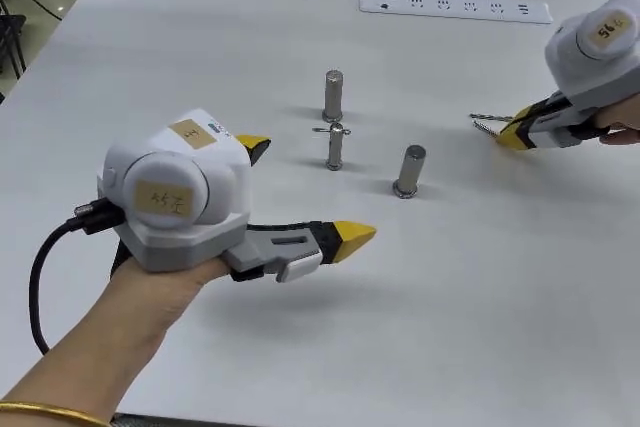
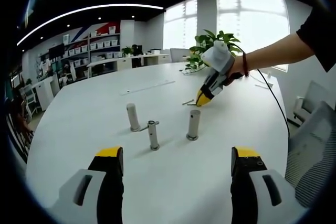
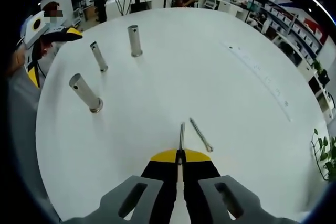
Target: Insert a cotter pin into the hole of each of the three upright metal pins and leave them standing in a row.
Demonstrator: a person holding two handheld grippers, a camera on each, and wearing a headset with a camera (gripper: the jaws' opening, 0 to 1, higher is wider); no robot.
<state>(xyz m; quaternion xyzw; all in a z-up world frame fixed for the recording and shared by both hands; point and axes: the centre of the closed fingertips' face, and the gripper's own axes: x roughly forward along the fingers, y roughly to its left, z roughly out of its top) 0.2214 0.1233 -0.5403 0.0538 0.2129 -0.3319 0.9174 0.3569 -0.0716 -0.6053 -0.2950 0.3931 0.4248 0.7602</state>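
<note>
**Head view.** Three pins are seen upright on the table [image 1: 200,37]. The middle pin [image 1: 335,152] is taken as reference. The far pin [image 1: 333,95] stands just behind it. The near pin [image 1: 410,170] stands to its right and closer to the person. A fitted cotter [image 1: 333,129] is seated crosswise through the top of the middle pin.

The left gripper [image 1: 305,190] is held to the left of the middle pin, closer to the person. Its jaws are spread wide with nothing between them. The right gripper [image 1: 515,135] is held well to the right of the middle pin. The held cotter [image 1: 488,130] projects from its tips, and a loose cotter [image 1: 488,118] is seen just beside it.

**Left gripper view.** The own jaws are wide apart and empty. The middle pin [image 2: 153,135] is seen ahead between them, with the far and near pins on either side of it. The right gripper [image 2: 202,98] is seen beyond the pins.

**Right gripper view.** The own jaws are clenched on the held cotter [image 3: 181,132], which points straight forward. The loose cotter [image 3: 200,134] lies flat on the table, just beside it. The left gripper [image 3: 52,51] is seen beyond the middle pin [image 3: 98,56].
</note>
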